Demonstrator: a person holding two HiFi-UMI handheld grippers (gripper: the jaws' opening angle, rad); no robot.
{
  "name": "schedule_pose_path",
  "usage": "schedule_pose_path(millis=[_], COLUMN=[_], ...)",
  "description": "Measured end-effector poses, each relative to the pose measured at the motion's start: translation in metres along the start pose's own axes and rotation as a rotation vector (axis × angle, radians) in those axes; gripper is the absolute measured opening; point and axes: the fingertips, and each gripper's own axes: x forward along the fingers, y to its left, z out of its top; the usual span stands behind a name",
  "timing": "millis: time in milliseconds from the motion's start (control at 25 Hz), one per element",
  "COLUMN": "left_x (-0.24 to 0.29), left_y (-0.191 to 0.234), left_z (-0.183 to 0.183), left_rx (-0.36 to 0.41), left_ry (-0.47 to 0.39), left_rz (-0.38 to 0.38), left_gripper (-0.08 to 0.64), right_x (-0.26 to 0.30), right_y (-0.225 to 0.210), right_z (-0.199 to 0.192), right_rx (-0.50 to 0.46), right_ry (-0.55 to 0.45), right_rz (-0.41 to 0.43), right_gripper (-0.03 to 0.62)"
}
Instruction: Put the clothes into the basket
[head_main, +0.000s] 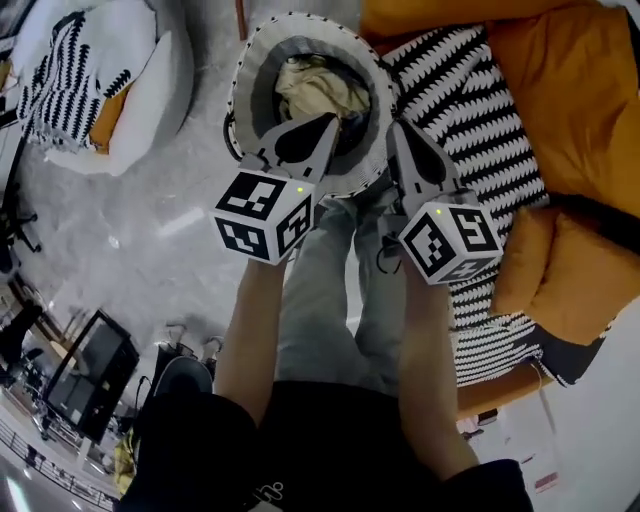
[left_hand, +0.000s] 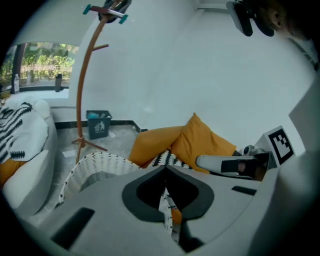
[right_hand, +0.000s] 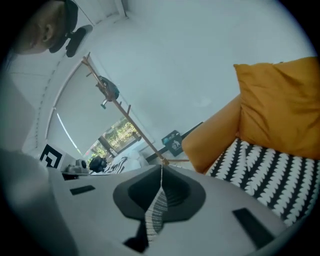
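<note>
The basket (head_main: 248, 75) stands on the floor just ahead of the person's knees (head_main: 335, 215). A cream garment (head_main: 318, 88) lies crumpled in its bottom, so at least that piece of the clothes is already where it belongs.

Both claws hang over the basket's near rim, pointing forward and down toward its opening. The left claw (head_main: 328, 126) is pressed together with nothing in it. In the left gripper view its jaws meet in a thin seam, and only a sliver of woven wall and orange fabric shows behind. The right claw (head_main: 398, 130) is likewise squeezed together and empty. Its own view shows just the basket's weave through the slit between the jaws.

With nothing carried, the likely next step is to fetch another piece. No loose clothing is plainly visible outside the basket. The nearest cloth is the black-and-white patterned fabric (head_main: 470, 110) draped over the orange sofa (head_main: 575, 90), just to the right of the basket and close against its rim. I cannot tell whether it is a garment or a throw.

Its long side runs from beside the rim back toward the person along the sofa's edge, so the right claw is clearly the nearer one and would only need to swing right of the basket. A similar striped cloth (head_main: 70, 80) lies on a white chair well to the left of the basket, a longer reach on the left claw's side.
</note>
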Motion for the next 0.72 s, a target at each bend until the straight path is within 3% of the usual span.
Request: schedule_pose_path(millis=[200,440,720], left_x=[0.029,0.043,0.045], left_y=[-0.092,-0.226,-0.434], left_z=[0.035,0.079,0.104], left_rx=[0.111,0.176,0.342], left_ry=[0.009,-0.037,-0.048], left_rz=[-0.130,-0.232,-0.489], left_gripper=[0.009,0.009,0.009], right_x=[-0.072,-0.200,-0.395], right_y=[-0.051,-0.104,-0.158], right_z=[0.047,0.103,0.162], right_rx=[0.046,0.110,0.167], right_ry=[-0.134,-0.296,-0.560], right_rz=[-0.134,-0.274,-0.477], right_gripper=[0.012,0.012,0.012])
